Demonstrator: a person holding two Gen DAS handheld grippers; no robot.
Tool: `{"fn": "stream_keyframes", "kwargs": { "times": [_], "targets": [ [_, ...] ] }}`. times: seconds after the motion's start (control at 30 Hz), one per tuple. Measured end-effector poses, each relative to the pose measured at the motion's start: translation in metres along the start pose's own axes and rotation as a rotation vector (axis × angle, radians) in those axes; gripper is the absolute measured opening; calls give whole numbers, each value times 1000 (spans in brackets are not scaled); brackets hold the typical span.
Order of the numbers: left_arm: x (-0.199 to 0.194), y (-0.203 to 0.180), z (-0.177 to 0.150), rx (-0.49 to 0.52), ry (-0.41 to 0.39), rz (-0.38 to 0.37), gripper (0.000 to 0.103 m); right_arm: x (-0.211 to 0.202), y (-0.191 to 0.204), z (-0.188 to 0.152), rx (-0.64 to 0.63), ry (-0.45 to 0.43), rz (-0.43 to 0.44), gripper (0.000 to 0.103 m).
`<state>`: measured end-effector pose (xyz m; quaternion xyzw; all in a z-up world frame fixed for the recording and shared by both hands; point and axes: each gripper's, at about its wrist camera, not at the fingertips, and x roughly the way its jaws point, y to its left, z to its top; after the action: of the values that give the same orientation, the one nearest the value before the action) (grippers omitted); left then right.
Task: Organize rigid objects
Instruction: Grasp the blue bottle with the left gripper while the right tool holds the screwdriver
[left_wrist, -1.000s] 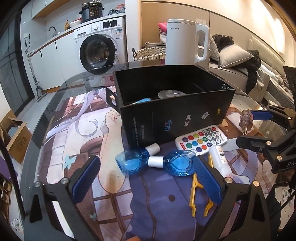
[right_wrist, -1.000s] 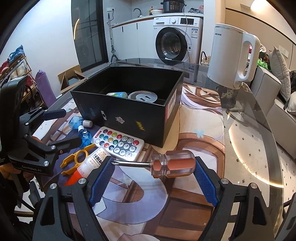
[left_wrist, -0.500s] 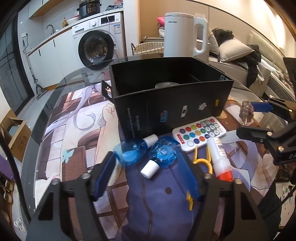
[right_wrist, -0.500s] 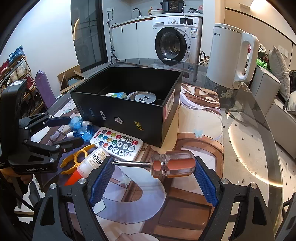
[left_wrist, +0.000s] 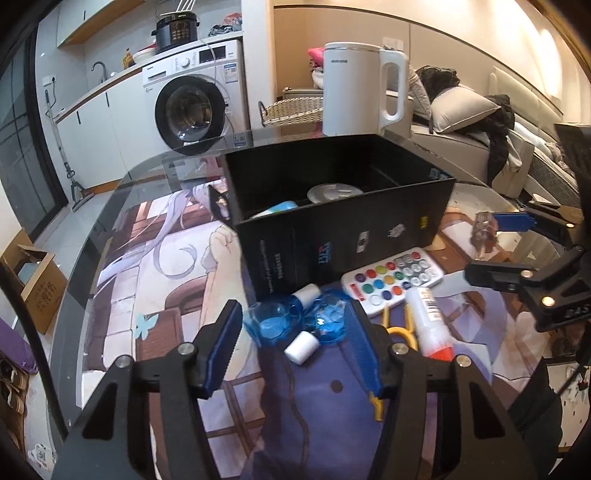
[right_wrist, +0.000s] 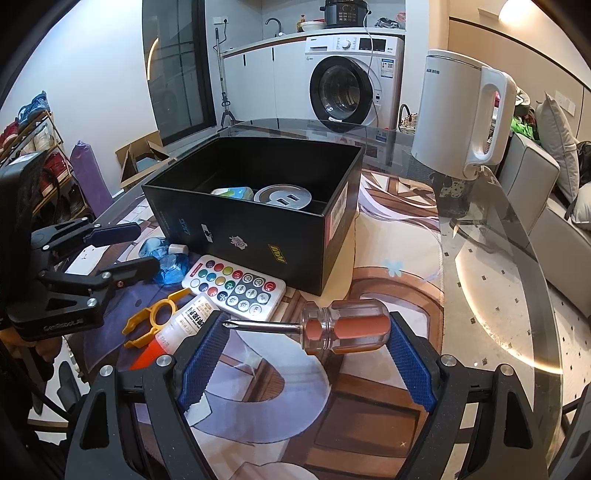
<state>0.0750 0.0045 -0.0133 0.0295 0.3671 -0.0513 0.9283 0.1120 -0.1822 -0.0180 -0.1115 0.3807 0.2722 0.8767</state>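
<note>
- Left tongs (left_wrist: 295, 332) are closing over two small blue bottles that lie touching each other on the worktop (right_wrist: 498, 258), just in front of the black box (left_wrist: 332, 236).
- One blue pad is at the flank of the left blue bottle (left_wrist: 271, 323), the other at the right blue bottle (left_wrist: 330, 321), so the pair is squeezed between them; whether both pads press firmly yet I cannot tell.
- Each bottle's white cap points a different way: one up toward the box, the other down toward the tongs, so their long axes cross and the pair may twist or slip apart when lifted.
- Right tongs (right_wrist: 306, 350) stand fairly wide around a screwdriver (right_wrist: 314, 328). Its long axis runs straight across the gap: the metal tip is at the left pad and the orange and clear handle is against the right pad, so it looks gripped end to end.
- That box sits straight ahead of both tongs, open at the top, with a round silver piece (right_wrist: 284, 194) and a pale packet already inside.
- Bottles are far nearer the left hand's tool; the screwdriver belongs to the right.
- Beside the bottles lie a white remote (left_wrist: 393, 280), a glue tube (left_wrist: 430, 325) and a yellow plastic tool (right_wrist: 155, 317), all close enough to be nudged.
- My guess is that each load goes up and forward over the near wall of the box.
</note>
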Motion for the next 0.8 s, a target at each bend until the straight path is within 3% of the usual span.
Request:
{"fn": "stream_keyframes", "kwargs": {
  "times": [0.3,0.43,0.63,0.8],
  "targets": [
    [9,26,1,-106,20,42,57,-1,3,0,-4,-2,2,87],
    [13,38,-1,-147,46,23,60,-1,3,1,-6,-2,4,87],
    [11,58,-2,-203,62,77,60,-3,4,1,-4,-5,4,87],
    [16,52,-1,-199,73,35,59,-3,4,1,-6,-6,4,87]
  ]
}}
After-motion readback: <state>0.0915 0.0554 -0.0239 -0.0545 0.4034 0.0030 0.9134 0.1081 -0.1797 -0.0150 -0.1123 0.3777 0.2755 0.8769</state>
